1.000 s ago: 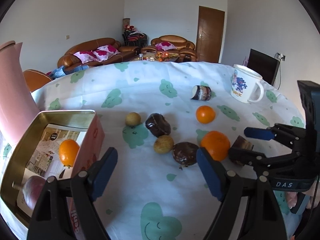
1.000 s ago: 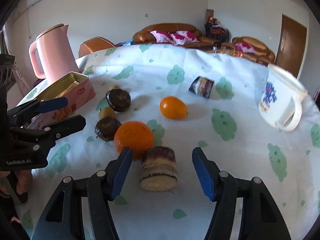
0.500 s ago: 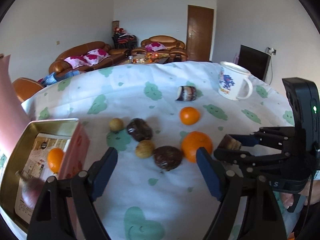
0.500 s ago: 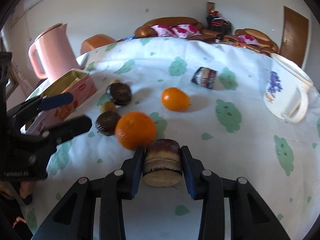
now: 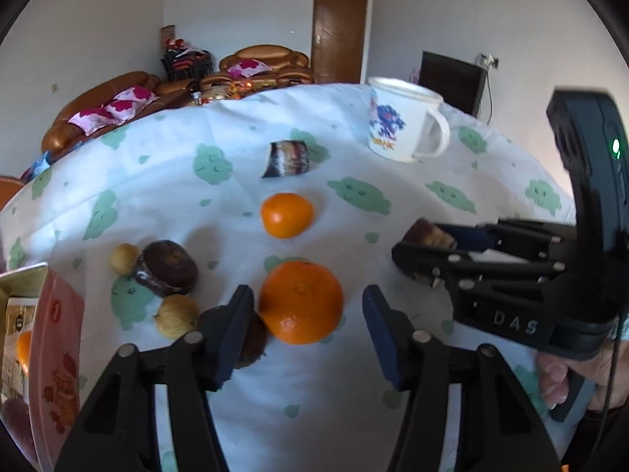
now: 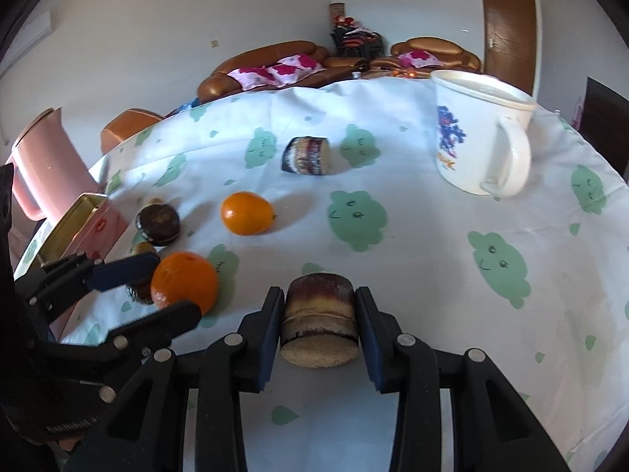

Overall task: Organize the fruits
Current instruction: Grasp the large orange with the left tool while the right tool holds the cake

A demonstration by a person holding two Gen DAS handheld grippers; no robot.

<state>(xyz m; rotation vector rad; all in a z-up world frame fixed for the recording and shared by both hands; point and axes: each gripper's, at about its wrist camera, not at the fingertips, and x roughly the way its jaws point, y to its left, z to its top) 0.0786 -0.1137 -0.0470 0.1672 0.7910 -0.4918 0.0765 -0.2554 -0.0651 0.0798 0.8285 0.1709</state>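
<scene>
Left gripper (image 5: 306, 310): jaws closing around large orange (image 5: 300, 302), right pad apart | right gripper (image 6: 318, 322): clamped on layered cake roll (image 6: 319, 320)

Home living room: sofas (image 6: 271, 69), clothed table (image 6: 432, 236)

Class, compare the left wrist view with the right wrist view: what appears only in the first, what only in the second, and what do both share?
Only the left wrist view shows the orange inside the tin and the person's hand.

Only the right wrist view shows the pink kettle.

Both show the big orange between the closing left gripper jaws, the layered cake roll clamped by the right gripper, the small orange and the white mug.
</scene>
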